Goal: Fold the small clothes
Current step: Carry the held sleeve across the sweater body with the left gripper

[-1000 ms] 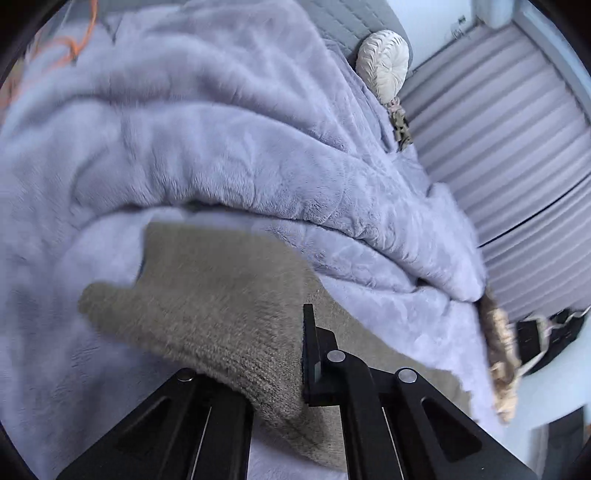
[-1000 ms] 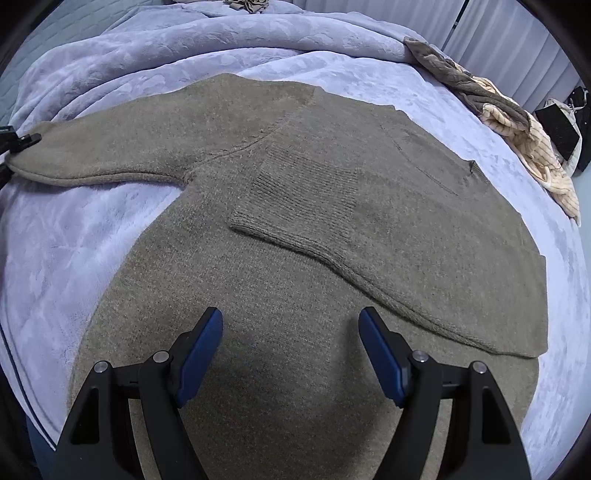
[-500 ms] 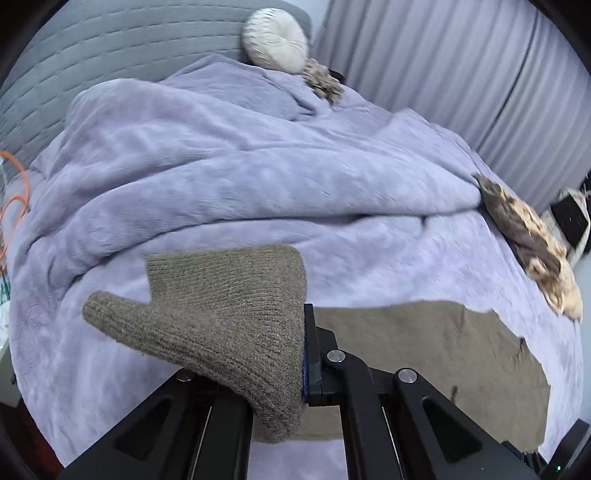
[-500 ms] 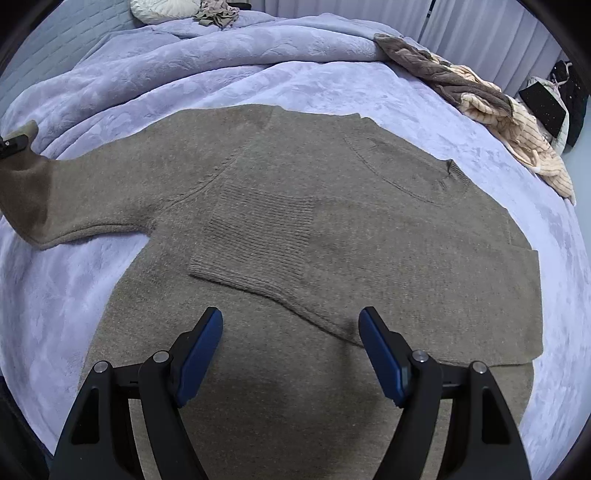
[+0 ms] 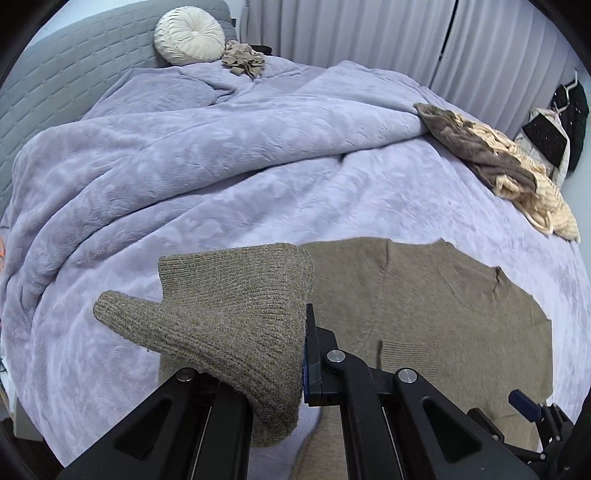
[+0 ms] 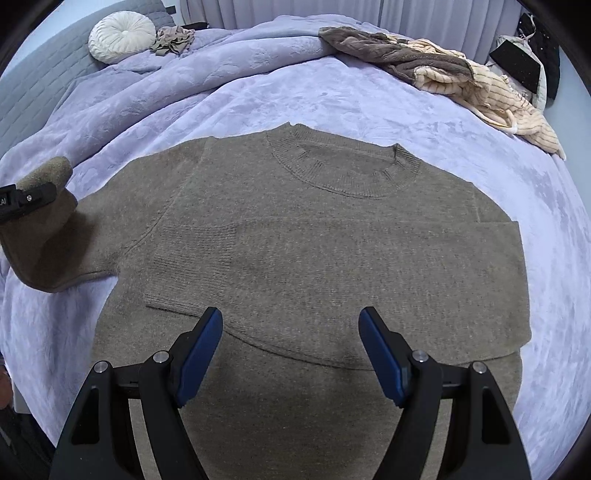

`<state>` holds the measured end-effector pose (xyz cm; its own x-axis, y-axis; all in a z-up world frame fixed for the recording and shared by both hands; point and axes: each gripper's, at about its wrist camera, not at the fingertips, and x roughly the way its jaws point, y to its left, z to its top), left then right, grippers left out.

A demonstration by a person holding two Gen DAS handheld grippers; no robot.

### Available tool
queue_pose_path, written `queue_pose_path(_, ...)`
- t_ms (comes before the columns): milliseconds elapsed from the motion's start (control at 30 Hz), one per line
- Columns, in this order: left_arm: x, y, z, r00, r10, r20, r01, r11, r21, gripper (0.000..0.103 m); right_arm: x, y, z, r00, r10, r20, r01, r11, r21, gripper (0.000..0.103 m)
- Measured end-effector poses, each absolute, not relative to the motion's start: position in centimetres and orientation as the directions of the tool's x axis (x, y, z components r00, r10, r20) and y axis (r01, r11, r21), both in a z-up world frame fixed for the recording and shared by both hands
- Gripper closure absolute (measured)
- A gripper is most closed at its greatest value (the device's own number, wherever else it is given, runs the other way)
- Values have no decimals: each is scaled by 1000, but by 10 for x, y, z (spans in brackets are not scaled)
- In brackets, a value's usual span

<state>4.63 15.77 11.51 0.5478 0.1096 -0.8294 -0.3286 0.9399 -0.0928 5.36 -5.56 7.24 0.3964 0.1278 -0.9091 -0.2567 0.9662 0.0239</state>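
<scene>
A brown knit sweater (image 6: 332,258) lies flat on the lavender blanket, neck away from me, its right sleeve folded across the chest. My left gripper (image 5: 295,354) is shut on the cuff of the left sleeve (image 5: 229,325) and holds it lifted above the bed; the cuff drapes over the jaws. In the right wrist view the left gripper (image 6: 26,201) and the raised sleeve (image 6: 48,251) show at the far left. My right gripper (image 6: 290,354) is open and empty, hovering over the sweater's lower body. The sweater body also shows in the left wrist view (image 5: 443,317).
A heap of brown and cream striped clothes (image 6: 443,74) lies at the bed's far right. A round white cushion (image 6: 122,35) and a small beige garment (image 6: 173,38) sit by the grey headboard. The blanket (image 5: 184,166) is bunched up at the back left.
My left gripper has swung right, carrying the sleeve cuff toward the sweater body. The right gripper has drawn back a little and squared up; it stays open.
</scene>
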Motion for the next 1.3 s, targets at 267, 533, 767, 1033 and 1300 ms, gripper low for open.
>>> queue_pose_path(267, 61, 112, 112, 527, 117, -842, -285, 958, -45, 98, 57, -80, 71, 403, 141, -904, -240, 970, 45, 24)
queue_pose_path(533, 81, 62, 111, 516, 102, -850, -234, 972, -25, 98, 65, -117, 68, 407, 131, -904, -201, 978, 51, 24)
queue_pose_path(767, 98, 20, 105, 505, 99, -858, -191, 982, 1, 98, 71, -151, 65, 411, 114, -905, -164, 985, 49, 24)
queue_pose_path(1033, 107, -27, 99, 498, 93, -862, -135, 990, 29, 98, 74, -184, 59, 406, 102, -908, -130, 990, 53, 24)
queue_pose_path(1300, 107, -68, 103, 508, 92, -856, -72, 995, 64, 98, 76, -214, 54, 407, 112, -907, -92, 992, 82, 24)
